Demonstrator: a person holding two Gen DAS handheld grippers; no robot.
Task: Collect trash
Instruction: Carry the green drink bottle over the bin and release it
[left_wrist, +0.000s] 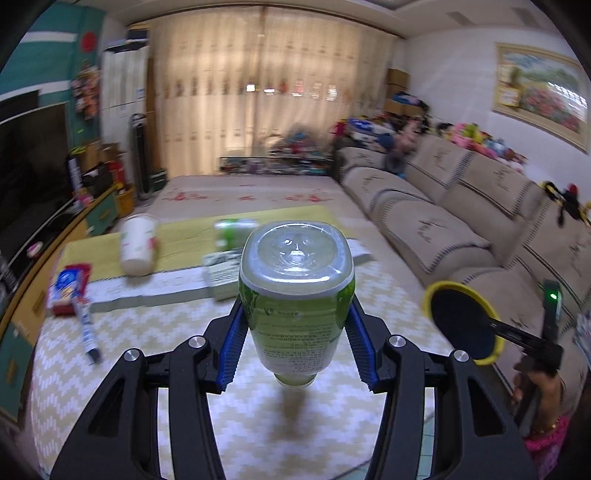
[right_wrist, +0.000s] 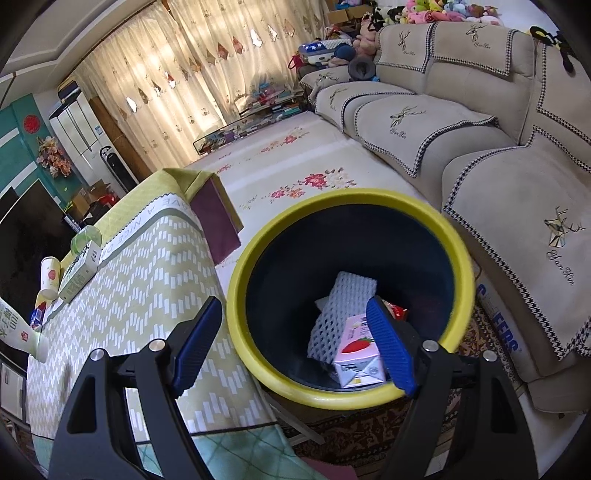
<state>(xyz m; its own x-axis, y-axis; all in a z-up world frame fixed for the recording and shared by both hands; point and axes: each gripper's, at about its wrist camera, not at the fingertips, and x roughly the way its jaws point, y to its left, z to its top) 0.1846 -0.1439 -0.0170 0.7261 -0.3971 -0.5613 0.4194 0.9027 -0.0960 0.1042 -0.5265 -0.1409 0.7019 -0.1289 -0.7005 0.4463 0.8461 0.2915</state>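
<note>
My left gripper (left_wrist: 295, 325) is shut on a green-labelled plastic bottle (left_wrist: 295, 291), held above the table with its base toward the camera; the bottle also shows at the left edge of the right wrist view (right_wrist: 22, 332). My right gripper (right_wrist: 295, 339) is open and empty, over the yellow-rimmed dark bin (right_wrist: 347, 206) beside the table; the bin also shows in the left wrist view (left_wrist: 461, 321). Inside the bin lie a pink strawberry carton (right_wrist: 356, 354) and white foam netting (right_wrist: 340, 306). On the table remain a paper cup (left_wrist: 138, 245), a snack packet (left_wrist: 68, 288), a marker (left_wrist: 86, 332) and a box (left_wrist: 221, 273).
The table wears a yellow-green zigzag cloth (right_wrist: 129, 280). A beige sofa (right_wrist: 480, 147) runs along the right of the bin. A TV unit (left_wrist: 33, 177) stands left of the table. A floral floor mat (right_wrist: 295, 166) lies beyond the table.
</note>
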